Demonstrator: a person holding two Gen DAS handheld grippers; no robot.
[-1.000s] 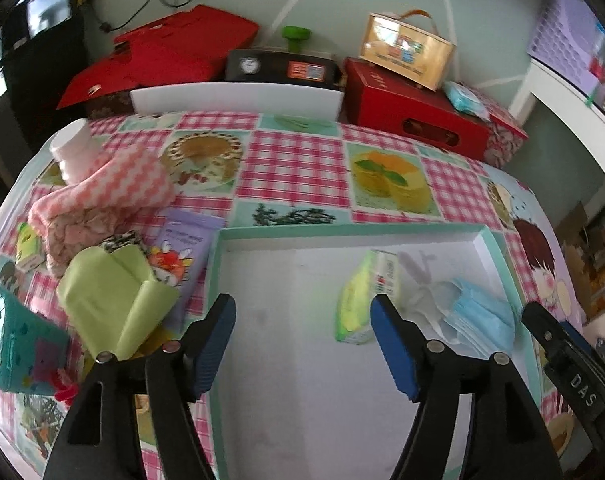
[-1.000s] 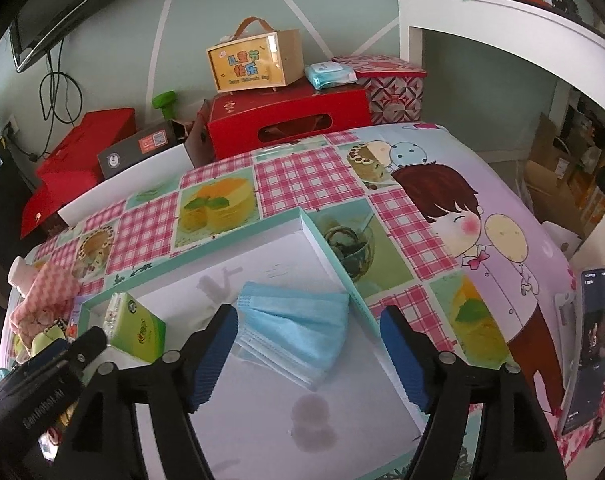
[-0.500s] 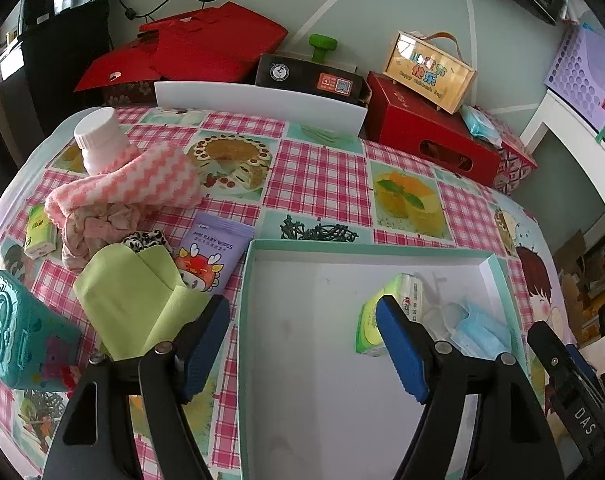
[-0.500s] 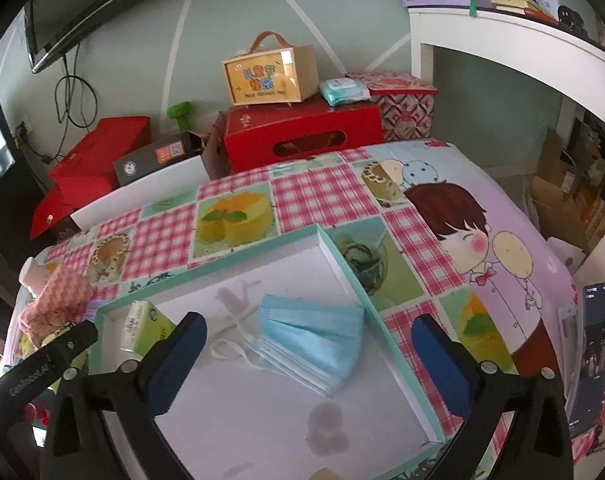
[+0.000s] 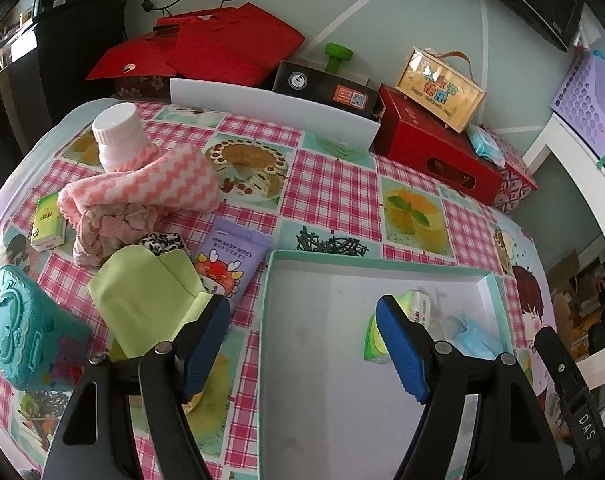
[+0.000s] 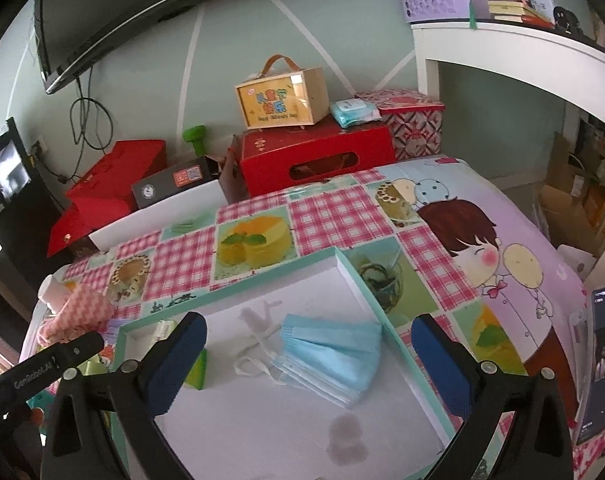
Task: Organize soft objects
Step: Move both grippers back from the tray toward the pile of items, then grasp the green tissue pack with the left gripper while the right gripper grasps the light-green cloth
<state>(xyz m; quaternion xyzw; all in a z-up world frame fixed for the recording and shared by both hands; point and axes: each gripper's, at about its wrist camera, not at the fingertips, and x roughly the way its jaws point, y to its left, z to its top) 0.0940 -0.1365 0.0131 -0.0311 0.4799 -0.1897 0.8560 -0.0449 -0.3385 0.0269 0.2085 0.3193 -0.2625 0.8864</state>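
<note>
A teal-rimmed white tray (image 5: 382, 266) (image 6: 238, 292) lies on the table. In it are a green tissue pack (image 5: 372, 340) (image 6: 196, 370) and a stack of blue face masks (image 6: 330, 354) (image 5: 478, 340). Left of the tray lie a folded green cloth (image 5: 142, 300), a purple baby-wipes pack (image 5: 230, 256) and a pink zigzag towel (image 5: 154, 184). My left gripper (image 5: 302, 336) is open and empty above the tray's left edge. My right gripper (image 6: 310, 354) is open and empty above the masks.
A white bottle (image 5: 118, 136), a small green tissue pack (image 5: 48, 222) and a teal case (image 5: 18, 328) sit at the left. Red boxes (image 5: 434, 152) and a wooden carry box (image 6: 282, 98) stand at the back. A phone (image 6: 600, 360) lies at the right edge.
Both grippers have pulled back and up from the tray, so more of the table shows. The right gripper has opened wider. Nothing was picked up.
</note>
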